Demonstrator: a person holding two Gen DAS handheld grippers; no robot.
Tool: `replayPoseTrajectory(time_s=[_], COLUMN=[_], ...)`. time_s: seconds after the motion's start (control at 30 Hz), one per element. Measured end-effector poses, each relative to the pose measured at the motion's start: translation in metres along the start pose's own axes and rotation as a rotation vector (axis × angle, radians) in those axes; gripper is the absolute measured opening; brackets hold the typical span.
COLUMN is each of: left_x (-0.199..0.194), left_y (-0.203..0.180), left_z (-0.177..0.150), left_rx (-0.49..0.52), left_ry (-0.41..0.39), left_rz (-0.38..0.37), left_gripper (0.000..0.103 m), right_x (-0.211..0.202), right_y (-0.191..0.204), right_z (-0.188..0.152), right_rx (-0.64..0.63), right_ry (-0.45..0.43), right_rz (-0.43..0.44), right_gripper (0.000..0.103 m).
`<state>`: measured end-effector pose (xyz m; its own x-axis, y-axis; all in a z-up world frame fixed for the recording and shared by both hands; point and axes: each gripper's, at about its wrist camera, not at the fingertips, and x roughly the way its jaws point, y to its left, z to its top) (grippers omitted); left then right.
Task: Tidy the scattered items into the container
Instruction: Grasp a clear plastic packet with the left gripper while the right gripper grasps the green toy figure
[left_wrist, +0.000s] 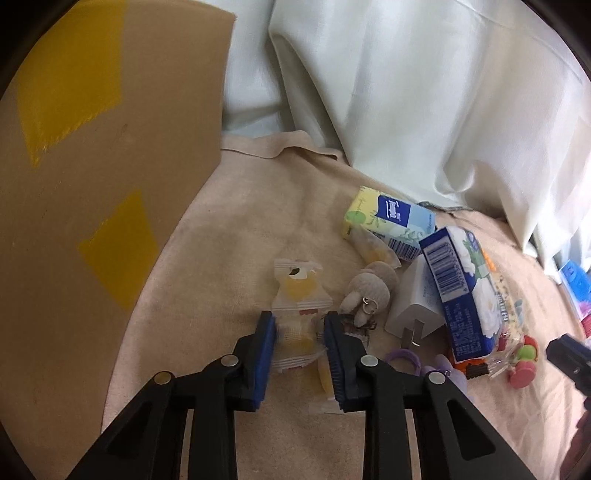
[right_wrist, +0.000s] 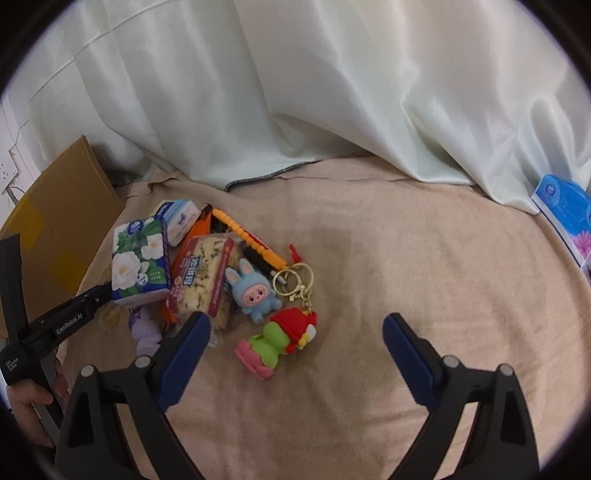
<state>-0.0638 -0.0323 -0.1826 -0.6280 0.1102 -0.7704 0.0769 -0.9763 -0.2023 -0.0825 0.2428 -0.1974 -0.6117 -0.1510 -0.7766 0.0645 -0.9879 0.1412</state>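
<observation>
In the left wrist view my left gripper (left_wrist: 299, 320) is shut on a clear snack packet (left_wrist: 297, 291) with yellow filling, which lies on the beige cloth (left_wrist: 258, 221). A second similar packet (left_wrist: 324, 382) lies under the right finger. The cardboard box (left_wrist: 92, 184) with yellow tape stands close on the left. In the right wrist view my right gripper (right_wrist: 297, 322) is open above a red and green toy keychain (right_wrist: 275, 345), not touching it. Beside it lie a blue bunny figure (right_wrist: 253, 295), a nougat snack packet (right_wrist: 203, 280) and a floral tissue pack (right_wrist: 138, 258).
A white charger plug (left_wrist: 417, 302), a plush keychain (left_wrist: 369, 288) and another tissue pack (left_wrist: 388, 221) crowd the pile. An orange utility knife (right_wrist: 243, 236) lies behind the snacks. White curtains (right_wrist: 295, 92) hang at the back. A blue pack (right_wrist: 565, 210) sits far right.
</observation>
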Motion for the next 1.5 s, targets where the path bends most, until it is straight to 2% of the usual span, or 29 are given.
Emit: replayPoseTrajectory(time_s=[0.07,0.4,0.47,0.53,0.63,0.87,0.93,1.0,1.2,1.5], left_x=[-0.008,-0.042,-0.045,-0.041,-0.036,-0.029,-0.027,-0.027,-0.029,-0.042], left_y=[0.001,-0.016,-0.017,-0.016,-0.015,-0.012,-0.011,-0.009,-0.009,-0.019], left_z=[0.0,-0.013,-0.012,-0.009,-0.005,-0.002,-0.002,-0.001,0.003,0.008], left_rx=[0.007,0.126,0.134,0.132,0.125,0.13,0.131,0.13,0.128,0.146], left_ry=[-0.003,-0.065,-0.071,-0.067,-0.06,-0.049,-0.046,-0.047,-0.056,-0.093], left_rz=[-0.001,0.064,0.062,0.052,0.033,0.019,0.017,0.015,0.011,-0.004], left_gripper=[0.025,0.025,0.025,0.025,0.025,0.025,0.025,0.025,0.025,0.025], right_x=[0.001,0.012,0.015,0.019,0.021,0.031,0.03,0.031,0.016,-0.029], right_y=[-0.001,0.002,0.005,0.007,0.009,0.012,0.013,0.013,0.014,0.005], right_z=[0.0,-0.005,-0.007,-0.008,-0.009,-0.012,-0.012,-0.012,-0.009,0.012], right_rx=[0.002,0.034,0.025,0.016,0.016,0.016,0.014,0.008,0.0,0.016], right_ry=[0.009,0.039,0.051,0.065,0.074,0.093,0.091,0.106,0.074,-0.053], right_rz=[-0.005,0.009,0.0,-0.019,0.0,-0.007,0.002,-0.005,0.012,0.018], right_gripper=[0.092,0.09,0.078,0.073,0.067,0.066,0.057,0.056,0.056,0.056])
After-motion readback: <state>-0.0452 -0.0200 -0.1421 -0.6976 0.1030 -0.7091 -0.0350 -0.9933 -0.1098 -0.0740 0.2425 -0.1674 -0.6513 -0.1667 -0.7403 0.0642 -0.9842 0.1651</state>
